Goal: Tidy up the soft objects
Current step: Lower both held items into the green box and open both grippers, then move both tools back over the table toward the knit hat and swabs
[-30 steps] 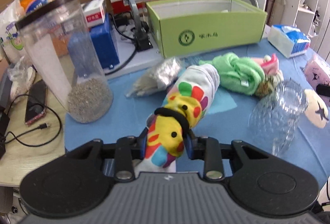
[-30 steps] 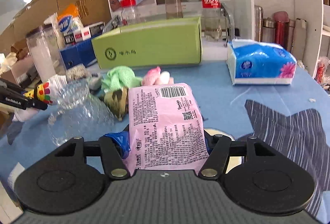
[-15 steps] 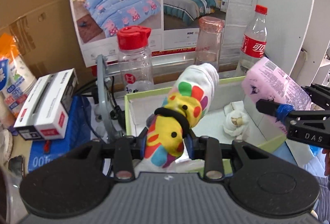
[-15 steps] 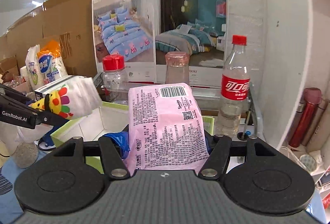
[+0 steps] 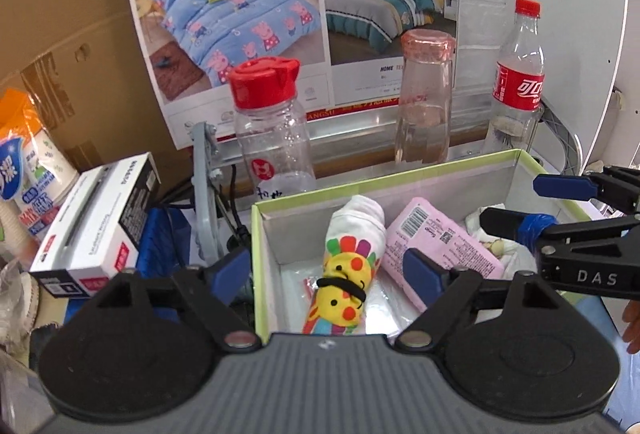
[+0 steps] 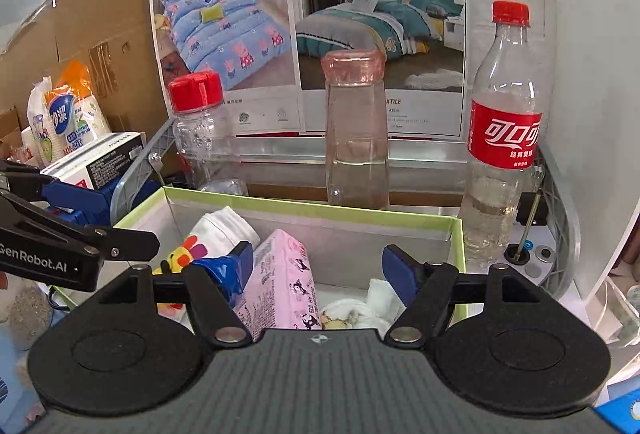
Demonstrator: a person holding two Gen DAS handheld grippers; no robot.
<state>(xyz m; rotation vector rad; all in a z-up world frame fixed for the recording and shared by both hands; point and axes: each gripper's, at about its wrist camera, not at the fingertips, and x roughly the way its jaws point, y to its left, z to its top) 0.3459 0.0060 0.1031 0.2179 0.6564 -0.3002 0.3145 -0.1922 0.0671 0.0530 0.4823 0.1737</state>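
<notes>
Jaws of my left gripper (image 5: 326, 268) and right gripper (image 6: 318, 266) have just spread, dropping the rolled colourful sock (image 5: 348, 274) and pink tissue pack (image 5: 440, 246) into the green cardboard box (image 5: 400, 178) beneath bedding posters (image 5: 288, 2).

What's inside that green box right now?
Inside the green box lie a rolled colourful sock, a pink tissue pack beside it, and a small white soft item at the right end. What lies beneath them is covered.

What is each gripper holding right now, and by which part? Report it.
Nothing. The left gripper and right gripper have just been opening; the colourful sock roll and pink packet lie released in the green box.
</notes>
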